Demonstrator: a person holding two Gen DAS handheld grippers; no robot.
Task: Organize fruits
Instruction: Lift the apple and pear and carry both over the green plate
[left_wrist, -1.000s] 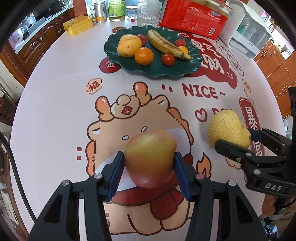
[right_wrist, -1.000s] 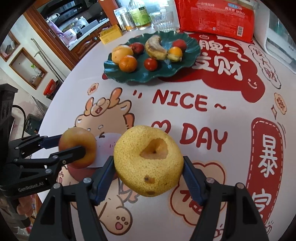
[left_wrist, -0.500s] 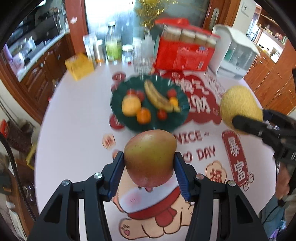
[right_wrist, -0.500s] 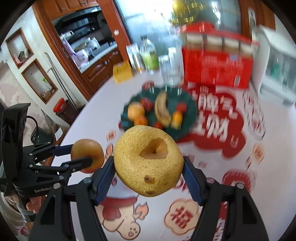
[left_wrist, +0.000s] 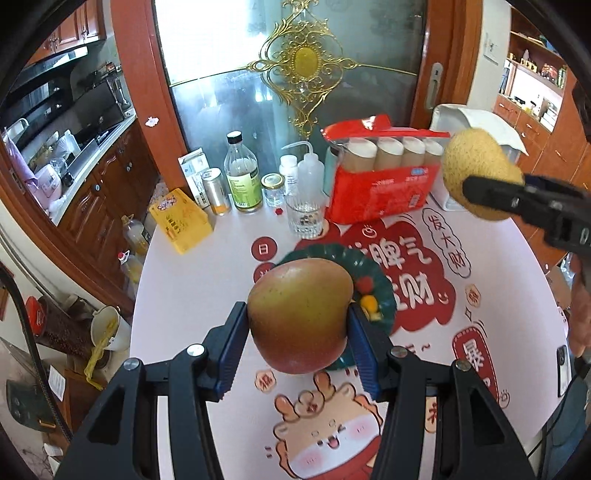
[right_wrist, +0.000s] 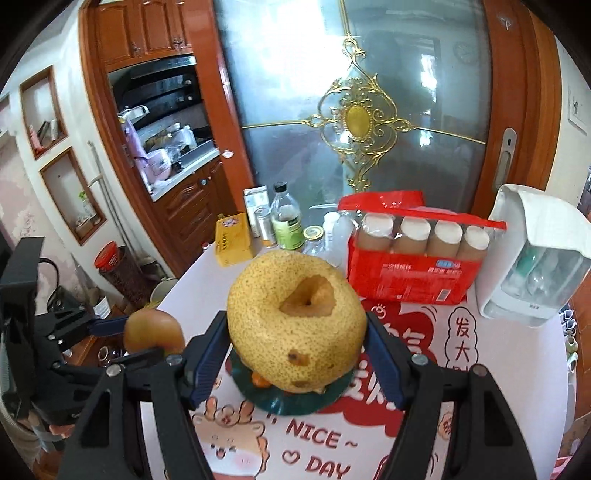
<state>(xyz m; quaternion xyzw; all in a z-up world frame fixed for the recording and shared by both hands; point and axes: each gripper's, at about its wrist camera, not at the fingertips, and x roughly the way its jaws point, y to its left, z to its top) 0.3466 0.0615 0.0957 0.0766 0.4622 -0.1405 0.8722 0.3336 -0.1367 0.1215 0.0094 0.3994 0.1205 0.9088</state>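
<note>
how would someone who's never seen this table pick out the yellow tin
Start at the red pack of paper cups at the table's back edge. Follow the row of bottles leftward to the table's left rim. The yellow tin lies there, flat and boxy, the only solid yellow thing among clear bottles.

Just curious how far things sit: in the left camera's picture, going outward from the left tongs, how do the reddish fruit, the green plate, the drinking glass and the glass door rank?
1. Reddish fruit: clamped between the left tongs.
2. Green plate: just behind the fruit, on the table.
3. Drinking glass: farther back, past the plate.
4. Glass door: farthest, behind the table.
</note>
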